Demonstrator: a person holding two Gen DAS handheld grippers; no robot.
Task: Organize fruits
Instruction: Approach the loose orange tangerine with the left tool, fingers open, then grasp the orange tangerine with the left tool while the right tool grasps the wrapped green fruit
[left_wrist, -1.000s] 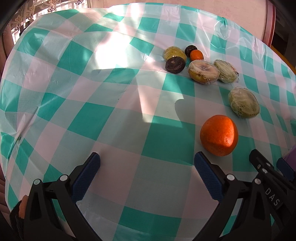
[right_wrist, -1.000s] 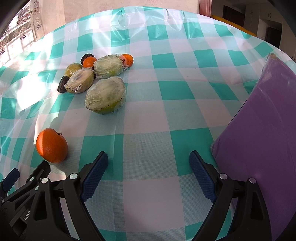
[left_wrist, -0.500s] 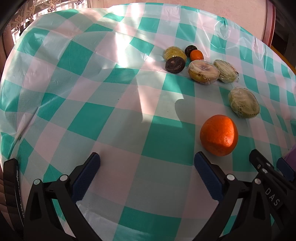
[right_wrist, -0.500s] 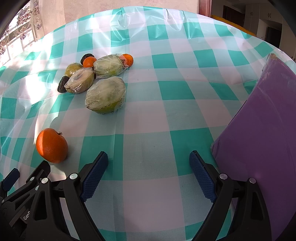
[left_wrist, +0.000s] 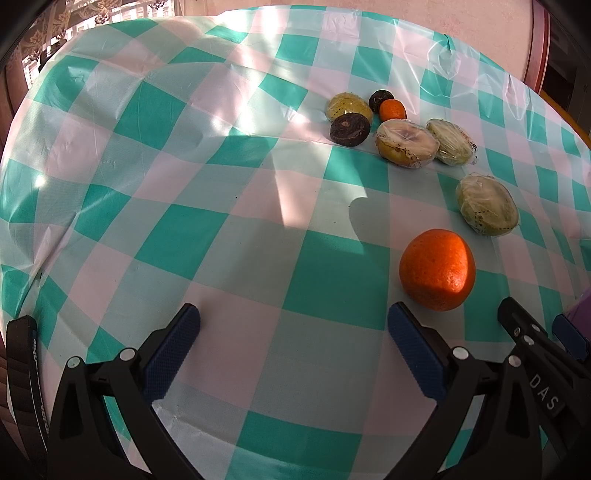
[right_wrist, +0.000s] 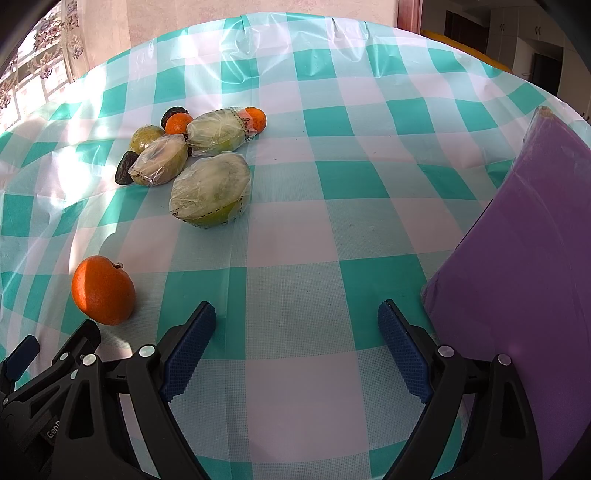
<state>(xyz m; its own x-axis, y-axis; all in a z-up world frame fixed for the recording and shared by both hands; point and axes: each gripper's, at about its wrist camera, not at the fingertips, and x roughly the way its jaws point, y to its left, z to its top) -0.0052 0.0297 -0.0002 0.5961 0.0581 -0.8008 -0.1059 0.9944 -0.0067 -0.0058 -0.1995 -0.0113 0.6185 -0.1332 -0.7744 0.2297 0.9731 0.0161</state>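
Note:
A large orange (left_wrist: 437, 268) lies on the checked tablecloth just ahead and right of my open, empty left gripper (left_wrist: 291, 328); it also shows in the right wrist view (right_wrist: 103, 290), left of my open, empty right gripper (right_wrist: 297, 328). Beyond it lies a plastic-wrapped green fruit (left_wrist: 487, 209) (right_wrist: 211, 192). Farther back is a cluster: two more wrapped fruits (left_wrist: 407, 143) (left_wrist: 451, 141), a yellow-green fruit (left_wrist: 348, 105), two dark fruits (left_wrist: 349, 129) (left_wrist: 379, 99) and small oranges (left_wrist: 393, 110) (right_wrist: 256, 119). Neither gripper touches any fruit.
A purple sheet or board (right_wrist: 524, 280) lies on the table right of my right gripper. The green and white tablecloth (left_wrist: 192, 184) drops off at the left edge. A dark strap (left_wrist: 22, 369) shows at the lower left. A window (right_wrist: 26, 74) is far left.
Both grippers and all the fruit have stayed in place. A dark strap has appeared at the lower left of the left wrist view.

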